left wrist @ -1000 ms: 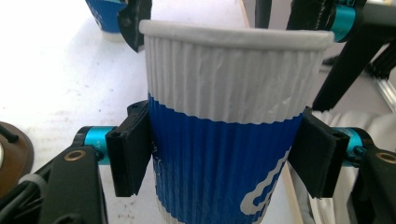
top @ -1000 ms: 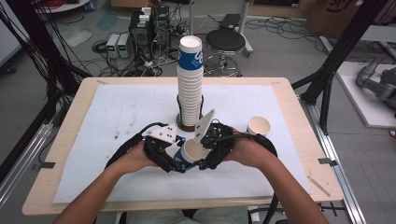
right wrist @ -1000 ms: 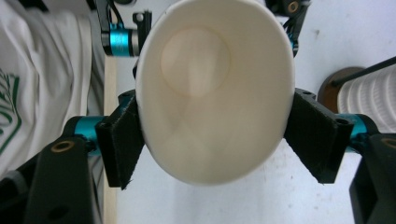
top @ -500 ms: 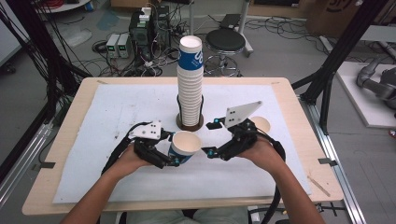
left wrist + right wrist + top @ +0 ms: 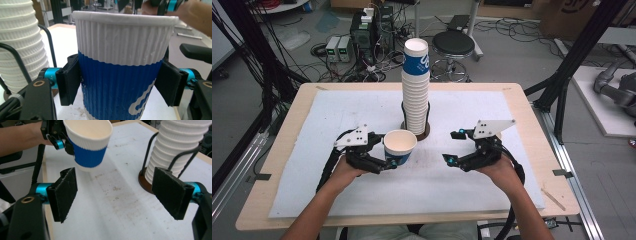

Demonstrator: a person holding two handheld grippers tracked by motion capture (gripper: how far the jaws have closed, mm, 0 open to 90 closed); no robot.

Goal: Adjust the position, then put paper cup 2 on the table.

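The left gripper (image 5: 120,85) gripped the blue-and-white ribbed paper cup (image 5: 399,147) upright between its jaws, clear of the worktop. The right gripper (image 5: 120,195) stood released and empty, that cup well apart, ahead-left of its jaws.

A: What is cut off in the left gripper view?
B: The cup's (image 5: 122,75) base, by the bottom edge.

A: In the high view?
B: The stack (image 5: 415,90) hides most of its holder (image 5: 427,131); the right gripper's plate (image 5: 492,128) covers something tan behind it.
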